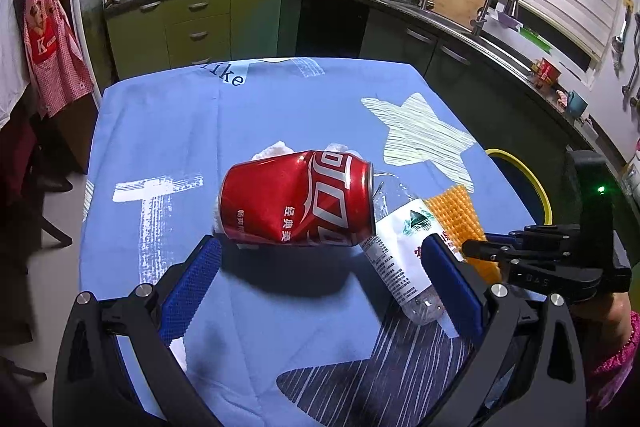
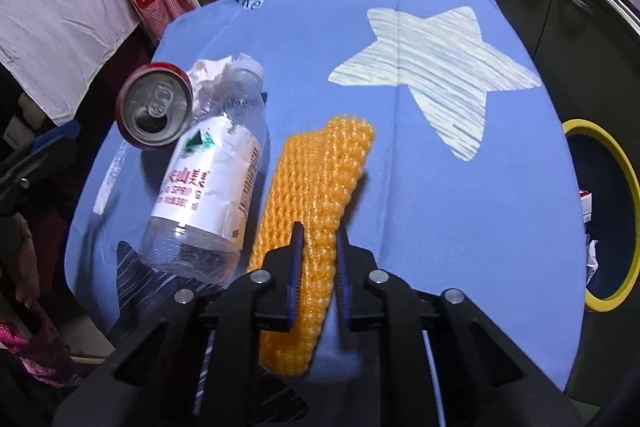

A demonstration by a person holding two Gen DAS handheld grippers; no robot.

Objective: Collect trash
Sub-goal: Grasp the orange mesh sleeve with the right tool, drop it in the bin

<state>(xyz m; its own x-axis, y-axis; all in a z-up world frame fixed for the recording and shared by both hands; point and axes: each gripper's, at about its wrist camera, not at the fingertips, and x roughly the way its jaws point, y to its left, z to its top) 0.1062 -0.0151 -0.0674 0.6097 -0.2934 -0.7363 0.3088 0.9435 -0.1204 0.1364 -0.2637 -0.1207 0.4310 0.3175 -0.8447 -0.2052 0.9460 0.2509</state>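
A dented red cola can lies on its side on the blue tablecloth, just beyond my open left gripper. A clear plastic water bottle lies beside the can, next to my right finger pad. Crumpled white tissue sits behind the can. In the right wrist view my right gripper is shut on an orange foam net sleeve; the bottle, can and tissue lie to its left.
A yellow-rimmed trash bin stands below the table's right edge and also shows in the left wrist view. Kitchen counters with a sink run behind the table. A red apron hangs at the left.
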